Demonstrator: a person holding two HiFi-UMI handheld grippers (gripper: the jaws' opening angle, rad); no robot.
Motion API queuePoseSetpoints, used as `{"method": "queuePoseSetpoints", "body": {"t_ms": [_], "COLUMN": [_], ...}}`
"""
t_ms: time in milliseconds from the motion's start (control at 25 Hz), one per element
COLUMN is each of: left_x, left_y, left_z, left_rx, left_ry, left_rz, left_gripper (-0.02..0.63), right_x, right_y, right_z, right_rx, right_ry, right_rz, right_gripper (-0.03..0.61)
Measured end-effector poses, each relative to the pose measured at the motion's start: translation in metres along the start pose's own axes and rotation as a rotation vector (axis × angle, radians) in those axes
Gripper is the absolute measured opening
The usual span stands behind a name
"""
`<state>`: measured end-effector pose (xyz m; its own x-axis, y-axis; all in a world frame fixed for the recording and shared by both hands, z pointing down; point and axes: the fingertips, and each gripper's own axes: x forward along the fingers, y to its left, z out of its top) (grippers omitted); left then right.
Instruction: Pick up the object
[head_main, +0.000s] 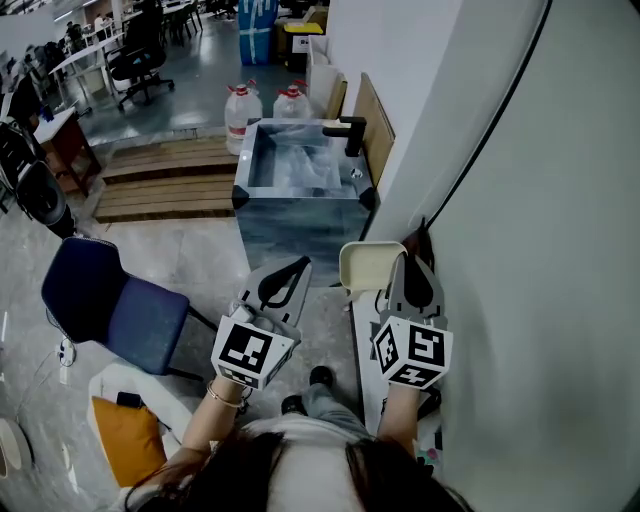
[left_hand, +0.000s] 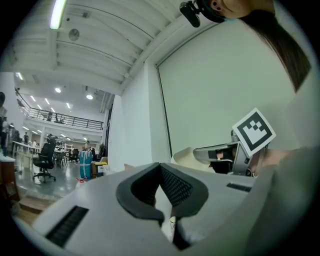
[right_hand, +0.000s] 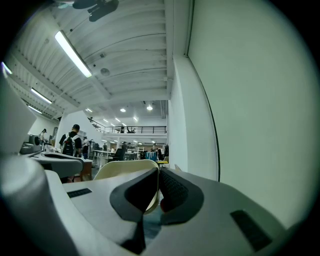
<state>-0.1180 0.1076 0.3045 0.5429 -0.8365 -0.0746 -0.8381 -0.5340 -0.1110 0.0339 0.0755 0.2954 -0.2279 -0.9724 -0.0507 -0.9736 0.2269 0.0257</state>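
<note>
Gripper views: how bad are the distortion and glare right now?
Left gripper view: heavy fisheye, black corners, ceiling lamp glaring, left tongs sharp. Right gripper view: same bend; right tongs shut on a cream tray, dim. Head view: dark, greenish, sharp.

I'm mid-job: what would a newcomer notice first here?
Low in the head view, the right claw is shut on the rim of a cream rounded plastic tray, while the left claw is shut on nothing. Ahead on the floor stands a grey open-topped metal tank, with a blue padded chair nearer, at left.
</note>
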Motion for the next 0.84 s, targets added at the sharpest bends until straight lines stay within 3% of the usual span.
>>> {"method": "queuePoseSetpoints", "body": {"t_ms": [840], "left_x": [-0.013], "left_y": [0.014], "left_z": [-0.001], "left_rx": [-0.014], "left_ry": [-0.017], "left_rz": [0.005], "left_gripper": [0.008], "right_x": [0.004], "right_y": [0.015], "right_z": [0.002], "right_rx": [-0.013], "right_ry": [-0.004], "right_rz": [-0.009], "right_gripper": [0.034]}}
